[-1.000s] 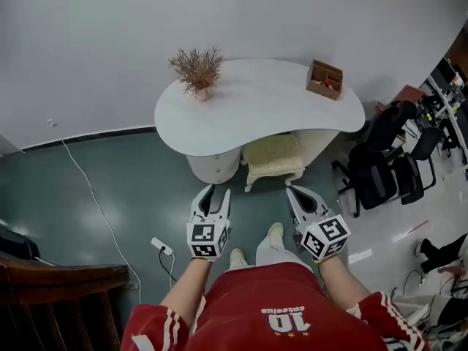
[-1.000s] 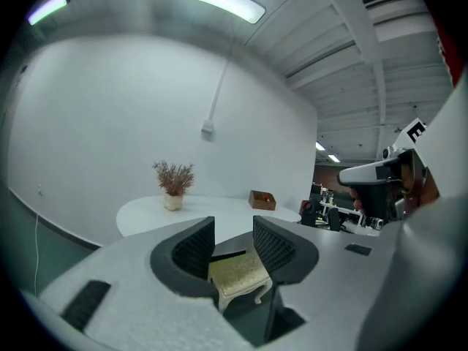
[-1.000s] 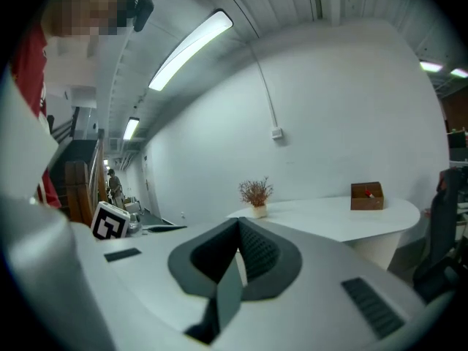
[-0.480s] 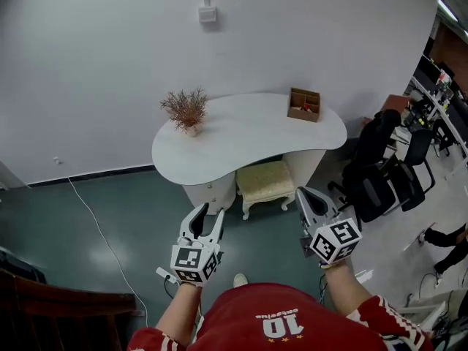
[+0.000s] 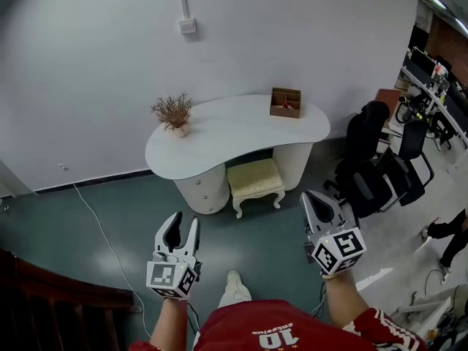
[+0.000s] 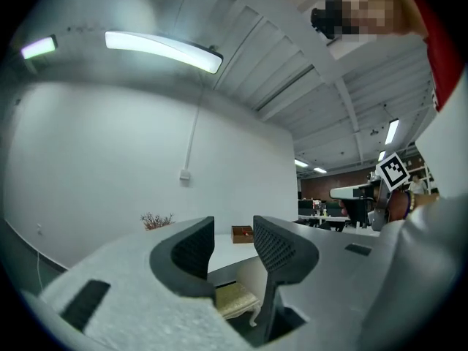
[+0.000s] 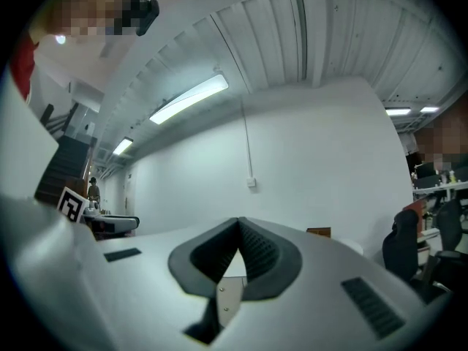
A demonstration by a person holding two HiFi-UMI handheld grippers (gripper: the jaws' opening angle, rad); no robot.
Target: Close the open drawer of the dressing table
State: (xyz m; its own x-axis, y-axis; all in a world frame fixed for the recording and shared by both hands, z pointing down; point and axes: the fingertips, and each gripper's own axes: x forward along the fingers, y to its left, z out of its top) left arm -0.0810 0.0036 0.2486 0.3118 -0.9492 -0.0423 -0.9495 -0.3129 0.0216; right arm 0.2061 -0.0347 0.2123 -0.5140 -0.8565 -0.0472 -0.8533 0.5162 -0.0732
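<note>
Black ribbed pads on the left gripper (image 6: 232,232), set apart, nothing but air between them. Same left gripper (image 5: 183,227) at the lower left of the head view, held level above green floor (image 5: 110,196), marker cube toward the camera. Right gripper (image 7: 239,224) with jaws together, tips meeting, nothing clamped. Same right gripper (image 5: 320,199) at the lower right of the head view, just beside a red shirt (image 5: 270,331) along the bottom edge.

Further out, well apart from both grippers, the white dressing table (image 5: 241,134) against a pale wall, kidney-shaped top. Drawer fronts (image 5: 207,194) on the rounded pedestal under its left end, too small to tell whether one is pulled out. Cream padded stool (image 5: 254,179) tucked partly under the middle of the table.

On the top, a dried plant (image 5: 172,113) in a small pot at the left end and a wooden box (image 5: 285,102) near the back right.

Black office chairs (image 5: 376,167) to the right of the table, a white cable (image 5: 95,218) trailing across the floor on the left, a wall switch (image 5: 188,26) high above
</note>
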